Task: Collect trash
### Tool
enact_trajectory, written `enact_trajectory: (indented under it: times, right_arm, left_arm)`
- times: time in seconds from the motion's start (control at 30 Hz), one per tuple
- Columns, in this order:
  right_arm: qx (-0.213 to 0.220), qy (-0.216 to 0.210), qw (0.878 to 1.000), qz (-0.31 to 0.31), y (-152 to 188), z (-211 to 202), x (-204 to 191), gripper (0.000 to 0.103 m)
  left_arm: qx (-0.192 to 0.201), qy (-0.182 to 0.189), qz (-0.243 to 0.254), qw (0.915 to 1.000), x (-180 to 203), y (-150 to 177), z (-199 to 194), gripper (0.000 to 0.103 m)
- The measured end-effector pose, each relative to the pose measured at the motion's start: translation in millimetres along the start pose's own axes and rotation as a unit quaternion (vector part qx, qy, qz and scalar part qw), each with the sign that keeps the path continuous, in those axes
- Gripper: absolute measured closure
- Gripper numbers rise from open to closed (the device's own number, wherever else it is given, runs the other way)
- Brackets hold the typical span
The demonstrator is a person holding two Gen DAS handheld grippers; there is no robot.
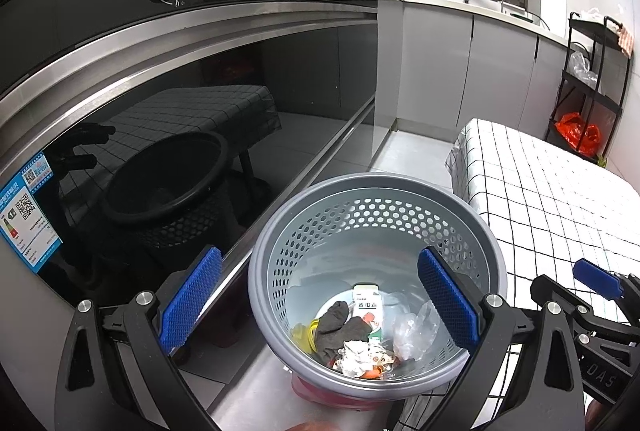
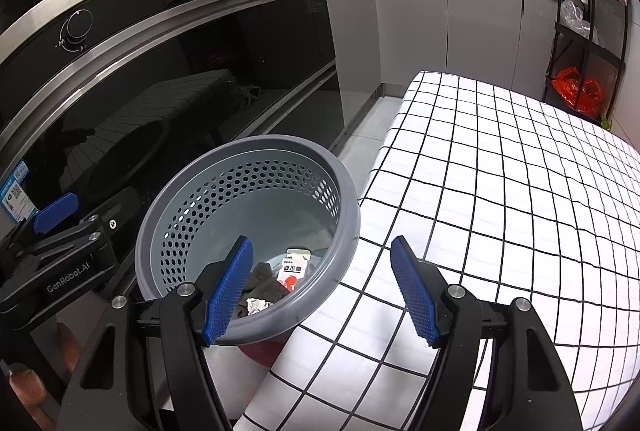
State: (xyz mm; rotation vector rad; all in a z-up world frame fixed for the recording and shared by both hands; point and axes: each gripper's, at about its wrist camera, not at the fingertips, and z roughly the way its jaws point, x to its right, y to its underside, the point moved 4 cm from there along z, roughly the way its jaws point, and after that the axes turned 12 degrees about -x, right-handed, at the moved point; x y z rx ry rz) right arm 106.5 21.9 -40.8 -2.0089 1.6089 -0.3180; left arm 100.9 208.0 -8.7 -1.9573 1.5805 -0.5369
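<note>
A grey perforated trash basket (image 1: 264, 271) stands on the floor between the oven and the table; it also shows in the right wrist view (image 2: 160, 231). Inside lie a white carton (image 1: 368, 307), a dark cloth (image 1: 340, 327), crumpled paper (image 1: 356, 351) and clear plastic (image 1: 412, 331). My left gripper (image 1: 320, 299) is open and empty above the basket, jaws wide apart. My right gripper (image 2: 322, 287) is open and empty over the basket's right rim and the table edge. The carton (image 2: 294, 269) shows between its fingers.
A black glass oven front (image 1: 200, 103) with knobs is at left. A table with a white checked cloth (image 2: 500, 191) is at right. Grey cabinets (image 1: 460, 71), a sink counter and a black rack (image 1: 592, 83) with an orange bag stand behind.
</note>
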Motion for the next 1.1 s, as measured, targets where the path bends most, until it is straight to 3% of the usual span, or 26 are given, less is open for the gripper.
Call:
enact_trajectory:
  times: [1.1]
  right_arm:
    - [-0.002, -0.003, 1.0, -0.004, 1.9, -0.2, -0.2, 0.035]
  left_arm:
    - [-0.008, 0.004, -0.004, 1.0, -1.4, -0.7, 2.1, 0.006]
